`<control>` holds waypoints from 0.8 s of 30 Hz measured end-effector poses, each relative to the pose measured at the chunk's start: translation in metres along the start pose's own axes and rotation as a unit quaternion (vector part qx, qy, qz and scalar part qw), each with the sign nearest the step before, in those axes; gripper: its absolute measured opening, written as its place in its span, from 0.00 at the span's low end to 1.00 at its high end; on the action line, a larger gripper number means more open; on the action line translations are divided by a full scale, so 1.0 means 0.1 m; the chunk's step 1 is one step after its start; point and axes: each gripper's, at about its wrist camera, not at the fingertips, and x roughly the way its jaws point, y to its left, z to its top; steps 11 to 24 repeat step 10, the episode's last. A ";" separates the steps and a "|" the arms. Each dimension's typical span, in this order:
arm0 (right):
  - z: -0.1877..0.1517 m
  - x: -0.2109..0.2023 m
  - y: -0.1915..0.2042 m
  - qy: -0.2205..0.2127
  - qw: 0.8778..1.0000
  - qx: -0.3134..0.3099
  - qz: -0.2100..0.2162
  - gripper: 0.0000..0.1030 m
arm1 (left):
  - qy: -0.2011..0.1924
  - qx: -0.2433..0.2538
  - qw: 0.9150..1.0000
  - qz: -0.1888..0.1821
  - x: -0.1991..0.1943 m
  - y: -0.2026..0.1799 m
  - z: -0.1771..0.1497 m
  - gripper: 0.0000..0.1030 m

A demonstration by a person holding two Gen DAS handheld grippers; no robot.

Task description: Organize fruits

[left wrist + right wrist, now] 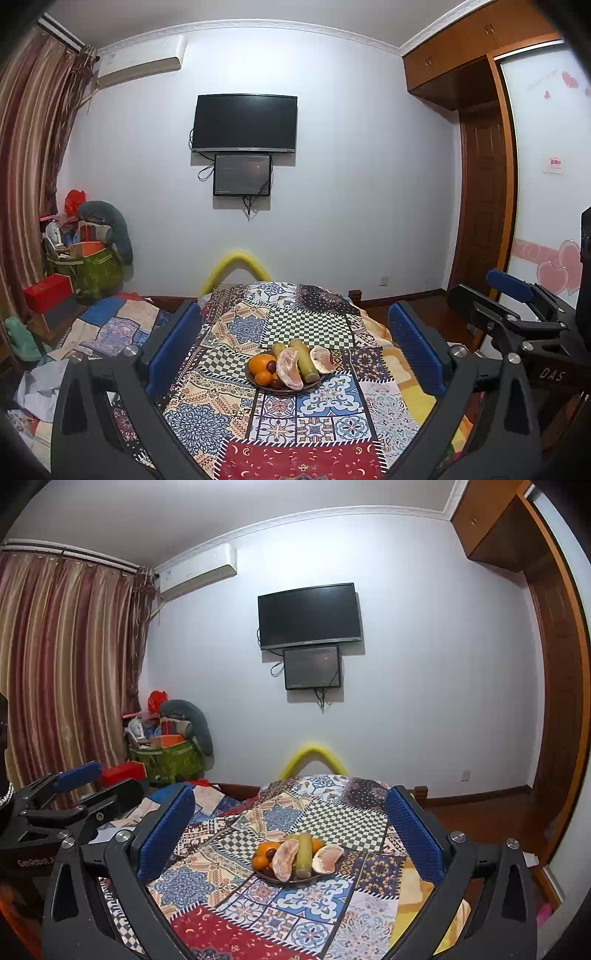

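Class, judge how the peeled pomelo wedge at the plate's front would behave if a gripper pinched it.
The pomelo wedge looks peeled, so probably soft and easily crushed. Its curved shape leans on other fruit in the plate, so it may tip when nudged.

Fruit plate between spread fingers — untouched.

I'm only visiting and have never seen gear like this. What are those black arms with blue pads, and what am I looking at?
They are two hand-held grabbers, no robot. Each carries a camera looking out between its own jaws. One picture comes from the left grabber, the other from the right grabber; each also glimpses the other at its edge. Both stand open and hold nothing. Ahead, on a patchwork cloth, sits a plate of fruit: oranges, peeled pomelo pieces, green stalks and small dark fruits.
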 end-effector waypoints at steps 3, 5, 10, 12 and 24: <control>0.00 -0.01 0.00 -0.002 1.000 0.000 0.000 1.00 | 0.000 0.001 1.000 -0.001 0.01 0.00 0.00 0.99; 0.00 -0.01 0.00 -0.002 1.000 0.000 -0.001 1.00 | 0.000 0.000 1.000 -0.002 0.01 0.00 0.00 0.99; 0.00 0.02 -0.02 0.000 1.000 0.003 -0.001 1.00 | 0.004 -0.004 1.000 -0.005 0.05 0.02 -0.02 0.99; 0.00 0.02 -0.02 0.000 1.000 0.003 -0.001 1.00 | 0.004 -0.004 1.000 -0.005 0.05 0.02 -0.02 0.99; 0.00 0.02 -0.02 0.000 1.000 0.003 -0.001 1.00 | 0.004 -0.004 1.000 -0.005 0.05 0.02 -0.02 0.99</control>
